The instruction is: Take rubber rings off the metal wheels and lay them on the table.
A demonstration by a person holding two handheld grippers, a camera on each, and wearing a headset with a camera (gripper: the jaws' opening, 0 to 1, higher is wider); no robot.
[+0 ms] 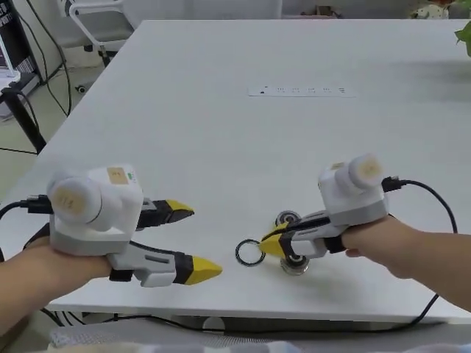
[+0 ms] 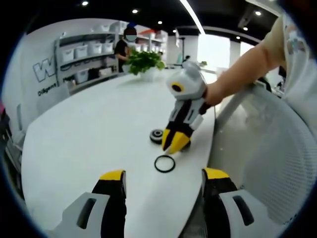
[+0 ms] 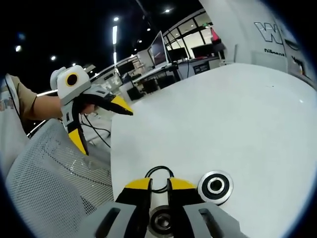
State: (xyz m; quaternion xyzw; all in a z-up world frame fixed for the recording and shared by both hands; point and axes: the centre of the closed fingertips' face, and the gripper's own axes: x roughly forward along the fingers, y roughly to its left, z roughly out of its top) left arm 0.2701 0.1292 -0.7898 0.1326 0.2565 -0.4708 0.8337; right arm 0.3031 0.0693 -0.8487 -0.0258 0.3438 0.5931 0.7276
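Plainly, rubber ring (image 1: 249, 252) lies flat (hole upward) on table (image 1: 221, 132).

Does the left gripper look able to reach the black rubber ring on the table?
Probably yes: the ring lies on bare table before the left gripper's open jaws, though the right gripper sits close beside it.

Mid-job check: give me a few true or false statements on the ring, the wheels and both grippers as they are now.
1. A rubber ring lies flat on the table. True.
2. The left gripper is shut on a ring. False: it is open and holds nothing.
3. Two metal wheels sit by the right gripper. True.
4. The ring lies at the table's far edge. False: it is near the near edge, just off the right gripper's tips.
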